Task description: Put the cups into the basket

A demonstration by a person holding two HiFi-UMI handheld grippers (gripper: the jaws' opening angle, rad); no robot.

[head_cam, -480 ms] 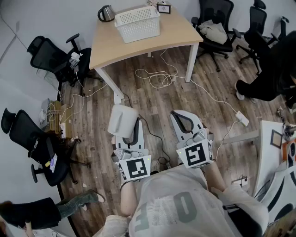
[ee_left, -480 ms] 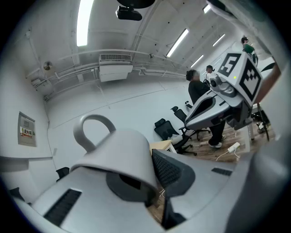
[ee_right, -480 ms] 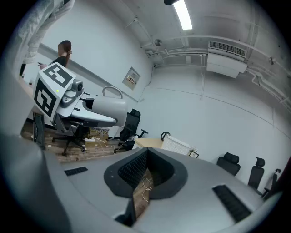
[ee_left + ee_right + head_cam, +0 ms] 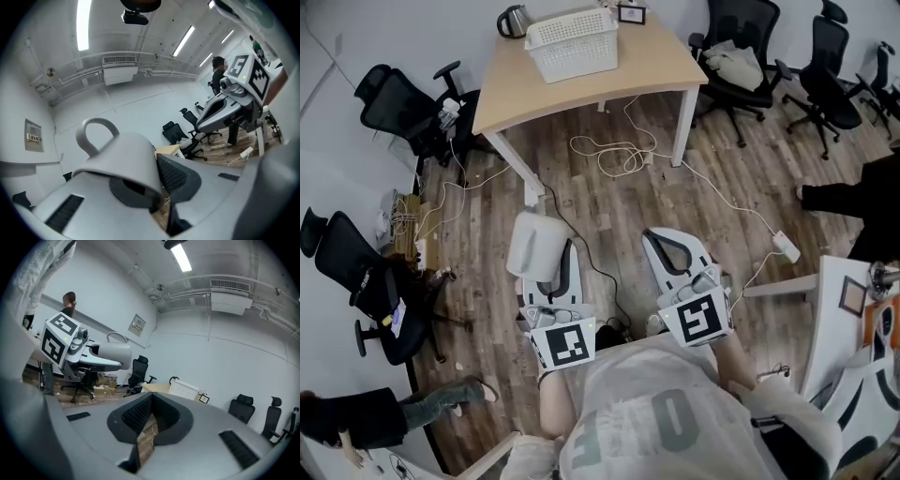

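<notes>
Right now your left gripper (image 4: 555,267) is clamped on the wall of the pale grey cup with a loop handle (image 4: 531,246), one jaw inside the mouth and one outside. In the left gripper view the cup (image 4: 119,154) hangs tipped, mouth towards the camera and handle up. Your right gripper (image 4: 667,246) has its jaws drawn together with nothing between them.

The white plastic lattice basket (image 4: 572,42) stands at your 12 o'clock on the far side of the light wooden table with white legs (image 4: 647,70), well apart from you. So the step in hand, as I judge it, is carrying the cup across.

- Hold the clamp firm as you walk; a rim grip on a tipped cup looks liable to swivel.
- Mind the white cable looped on the wood floor (image 4: 614,155), which lies at 12 o'clock between you and the table.
- Approach from the table's near edge and bring the cup above the basket's open top before lowering.
- Steer clear of the dark kettle (image 4: 514,22) at the basket's 9 o'clock.
- Release only once the cup is down inside the walls.
</notes>
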